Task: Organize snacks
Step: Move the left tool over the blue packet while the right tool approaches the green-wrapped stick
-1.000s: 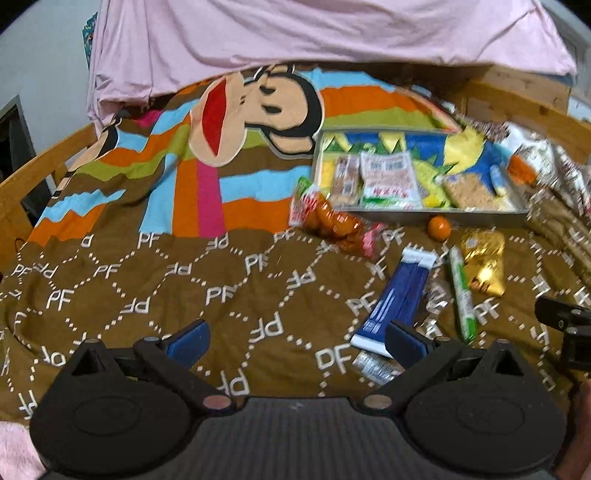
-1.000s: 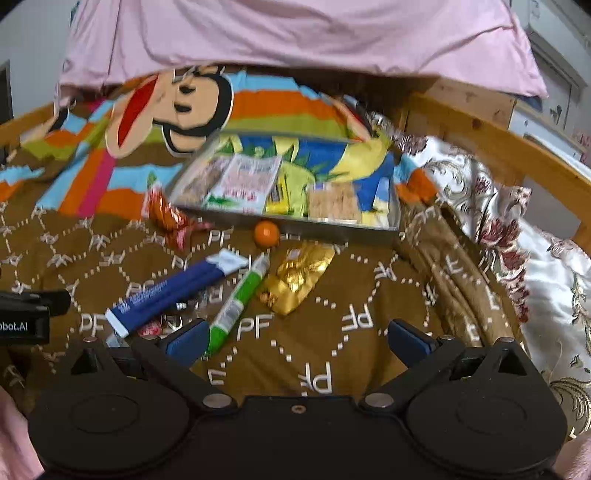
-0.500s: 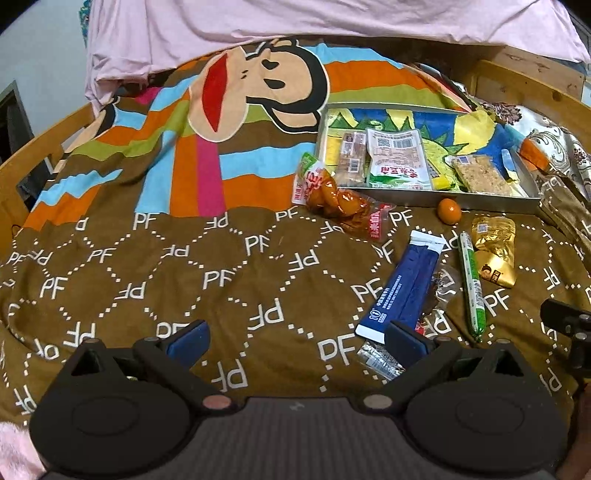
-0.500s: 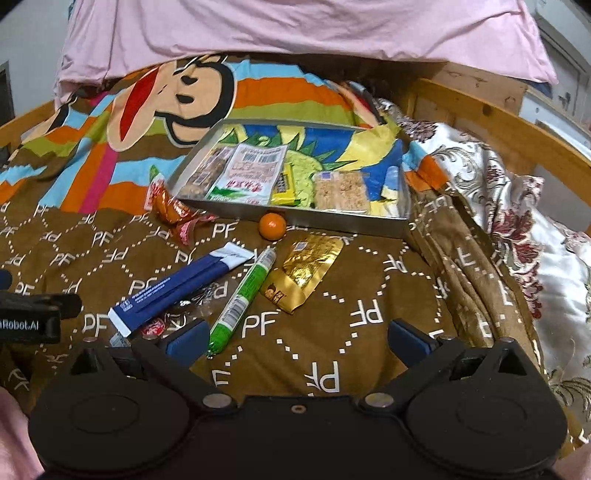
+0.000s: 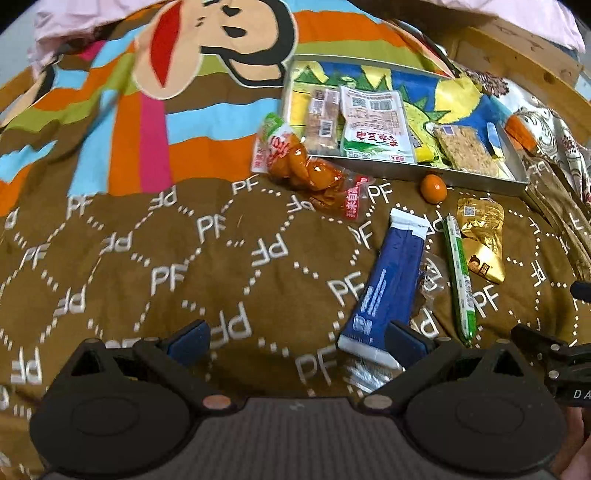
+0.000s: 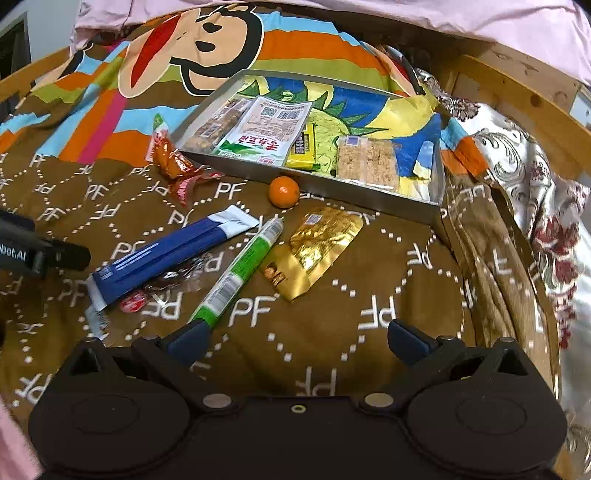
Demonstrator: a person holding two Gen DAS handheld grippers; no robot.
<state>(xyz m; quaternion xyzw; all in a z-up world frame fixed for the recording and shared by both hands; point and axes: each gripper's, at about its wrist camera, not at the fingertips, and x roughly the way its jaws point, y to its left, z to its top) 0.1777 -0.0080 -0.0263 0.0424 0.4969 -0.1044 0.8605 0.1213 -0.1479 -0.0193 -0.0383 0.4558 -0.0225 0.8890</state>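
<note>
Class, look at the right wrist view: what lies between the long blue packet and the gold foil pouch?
The green stick snack lies between the blue packet and gold pouch.

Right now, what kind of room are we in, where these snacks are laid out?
Most likely a bedroom, with the snacks spread on a bed. A brown cartoon-monkey blanket covers the surface, a wooden bed frame runs along its edge, and pink bedding lies at the far end behind the snack tray.

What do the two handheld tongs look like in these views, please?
Both the left tongs and right tongs are matte black, with two rounded discs at the base, silver pivot screws, angular black arms and blue pads on the fingers. The right wrist view shows white lettering on the left unit's side.
</note>
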